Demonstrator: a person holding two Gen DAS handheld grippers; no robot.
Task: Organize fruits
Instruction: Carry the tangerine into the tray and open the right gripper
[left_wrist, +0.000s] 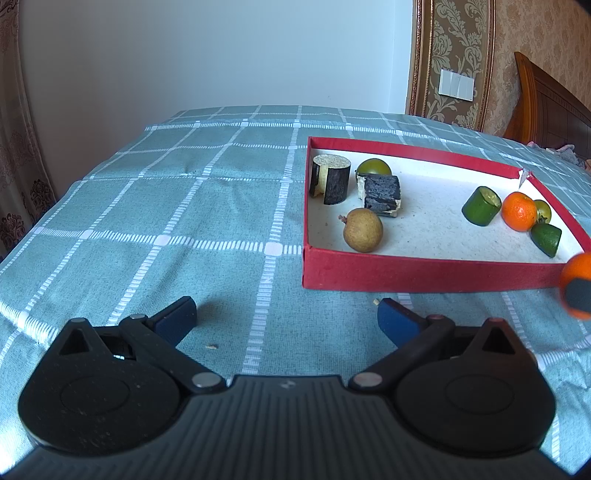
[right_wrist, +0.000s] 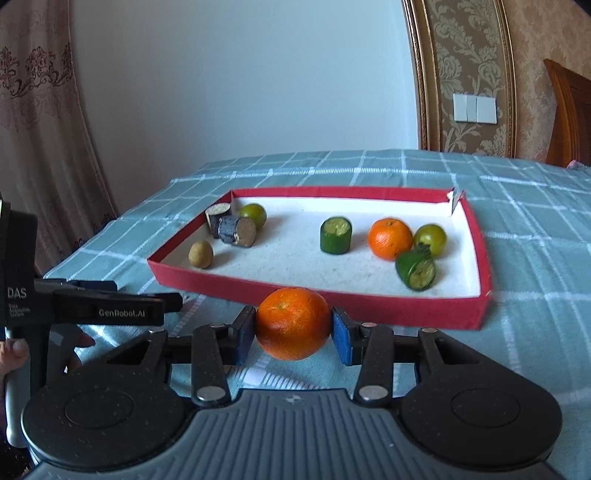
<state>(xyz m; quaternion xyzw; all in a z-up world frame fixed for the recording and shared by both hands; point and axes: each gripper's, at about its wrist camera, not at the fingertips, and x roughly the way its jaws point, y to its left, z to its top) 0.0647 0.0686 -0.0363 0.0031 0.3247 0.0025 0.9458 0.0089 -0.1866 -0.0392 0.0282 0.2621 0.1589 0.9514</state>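
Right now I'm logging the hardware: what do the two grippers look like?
Both the left gripper and the right gripper are matte black with linkage arms, silver pivot pins, round housings, a ribbed grey centre and blue pads. The left one's side reads "DAS" and "GenRobot.AI". No cables show.

The left view's edge cuts off the held orange (left_wrist: 578, 286).

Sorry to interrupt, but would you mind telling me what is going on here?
A person is sorting fruit with two handheld grippers. The right gripper has its jaws shut on an orange, held just in front of the red tray. The tray already holds another orange, green fruits and cut pieces. The left gripper is open over the checked tablecloth, holding nothing.
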